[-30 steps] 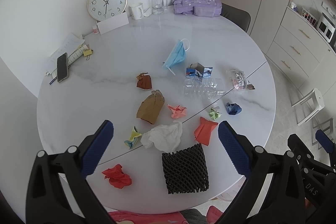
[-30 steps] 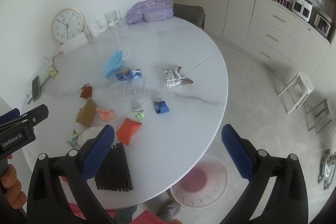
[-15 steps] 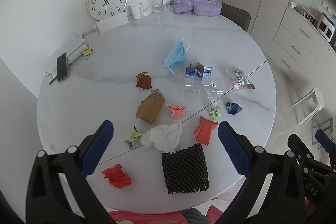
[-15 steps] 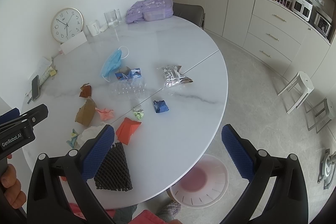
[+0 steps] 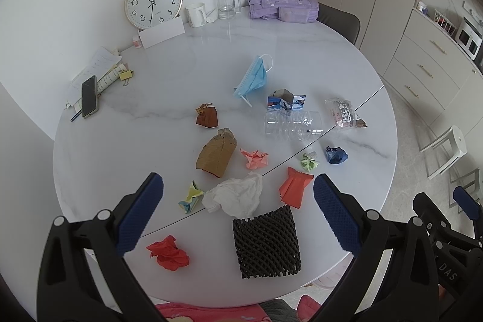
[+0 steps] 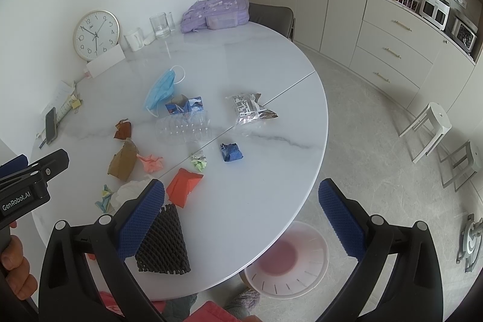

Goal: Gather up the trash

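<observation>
Below left tongs [image 5: 238,198], wide & empty, lies black net [image 5: 267,243], nearest trash. Right tongs [image 6: 241,210] also wide, nearer to bin [image 6: 286,261] on floor.

Near table edge [image 5: 99,255] crowded: black foam net [image 5: 267,242], white tissue [image 5: 235,195], red paper ball [image 5: 169,252]. Open marble [image 6: 265,171] right of seam.

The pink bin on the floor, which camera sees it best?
The right wrist view. There the pink bin sits on the floor beside the table, open top facing up, only partly hidden by the table edge. The left wrist view shows just a pale sliver of it under the table edge.
</observation>
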Demonstrator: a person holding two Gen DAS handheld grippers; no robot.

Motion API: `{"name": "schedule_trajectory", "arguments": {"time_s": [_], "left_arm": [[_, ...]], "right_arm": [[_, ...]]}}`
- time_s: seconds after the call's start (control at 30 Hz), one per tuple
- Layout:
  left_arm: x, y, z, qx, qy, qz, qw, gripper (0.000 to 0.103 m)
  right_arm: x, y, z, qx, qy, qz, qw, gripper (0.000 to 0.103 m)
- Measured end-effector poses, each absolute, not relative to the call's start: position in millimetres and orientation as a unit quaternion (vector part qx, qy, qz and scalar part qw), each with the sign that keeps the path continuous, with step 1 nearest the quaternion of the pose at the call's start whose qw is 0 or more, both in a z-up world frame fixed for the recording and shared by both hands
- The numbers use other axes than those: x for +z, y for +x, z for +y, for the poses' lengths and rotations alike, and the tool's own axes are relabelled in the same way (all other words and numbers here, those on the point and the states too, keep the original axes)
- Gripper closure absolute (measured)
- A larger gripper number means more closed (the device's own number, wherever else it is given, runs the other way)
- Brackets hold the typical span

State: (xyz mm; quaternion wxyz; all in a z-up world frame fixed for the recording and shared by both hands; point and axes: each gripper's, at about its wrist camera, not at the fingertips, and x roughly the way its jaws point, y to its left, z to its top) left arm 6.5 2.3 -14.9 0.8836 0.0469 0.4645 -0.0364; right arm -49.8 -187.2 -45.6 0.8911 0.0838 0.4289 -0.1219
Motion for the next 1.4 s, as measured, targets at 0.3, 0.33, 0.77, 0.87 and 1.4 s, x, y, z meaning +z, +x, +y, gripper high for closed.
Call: {"name": "schedule_trajectory", "arguments": {"time_s": [0.3, 0.33, 0.77, 0.87, 1.4], "left_arm": [[-15.9, 6.3, 3.1, -0.035, 0.046, 0.466, 0.883, 0.008], [-15.8, 6.3, 3.2, -0.036, 0.046, 0.466, 0.883, 0.008], [-21.6, 4.4, 10.2, -0.046, 0.048, 0.473, 0.878, 0.008], [-30.5, 2.6, 20.2, -0.058, 0.048, 0.482, 0.873, 0.008], [-174.8, -19.7, 141.6, -0.085, 0.065, 0.569, 0.815, 0.008]], "right_arm": [[-46.4, -49.6, -186.9, -0.122, 0.084, 0.430, 0.891, 0.002], [-47.2, -50.0, -186.9, -0.123, 0.084, 0.430, 0.891, 0.002], [-55.7, -51.6, -183.6, -0.104, 0.093, 0.438, 0.888, 0.002], [-69.8, -51.1, -178.5, -0.084, 0.093, 0.452, 0.883, 0.002], [-192.3, -45.7, -116.3, 0.011, 0.067, 0.570, 0.819, 0.002]]}}
